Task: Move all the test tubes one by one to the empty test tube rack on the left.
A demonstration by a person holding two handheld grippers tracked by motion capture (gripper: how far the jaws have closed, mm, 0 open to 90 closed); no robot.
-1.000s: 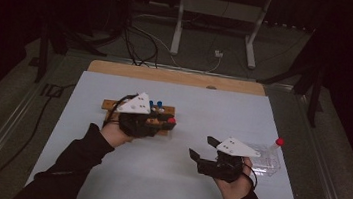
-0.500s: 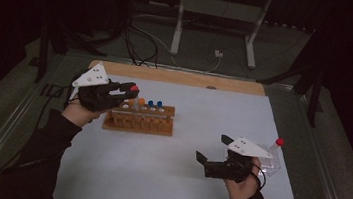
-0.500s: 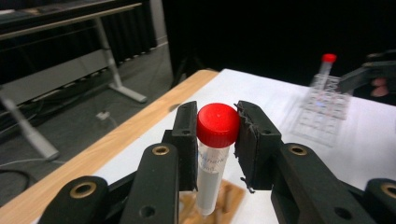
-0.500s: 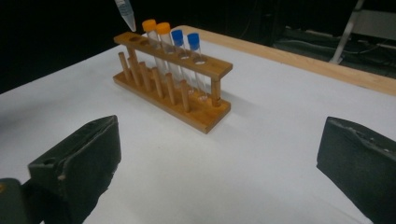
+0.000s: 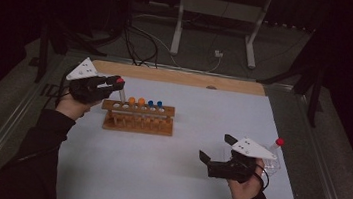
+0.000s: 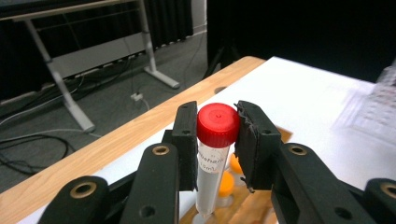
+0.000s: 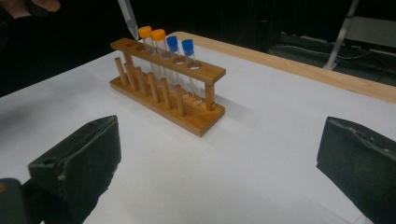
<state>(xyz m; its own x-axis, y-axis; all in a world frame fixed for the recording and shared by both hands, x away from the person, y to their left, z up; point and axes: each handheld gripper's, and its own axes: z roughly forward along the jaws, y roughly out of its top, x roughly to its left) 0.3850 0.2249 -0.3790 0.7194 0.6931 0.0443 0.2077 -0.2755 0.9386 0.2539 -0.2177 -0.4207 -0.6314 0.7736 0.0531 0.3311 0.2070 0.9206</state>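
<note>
Red-capped tube [image 6: 215, 140] hangs above rack's [image 5: 137, 124] left end, near table edge [image 5: 74, 118].

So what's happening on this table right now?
A person is loading tubes into a wooden test-tube rack. The left tongs are shut on a red-capped clear plastic tube, its tip poised over the rack's end hole beside two orange-capped and two blue-capped tubes. The right tongs hang open and empty above the white tabletop.

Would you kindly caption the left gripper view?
Left hand-held gripper clamps a red-capped tube above the wooden rack.
</note>
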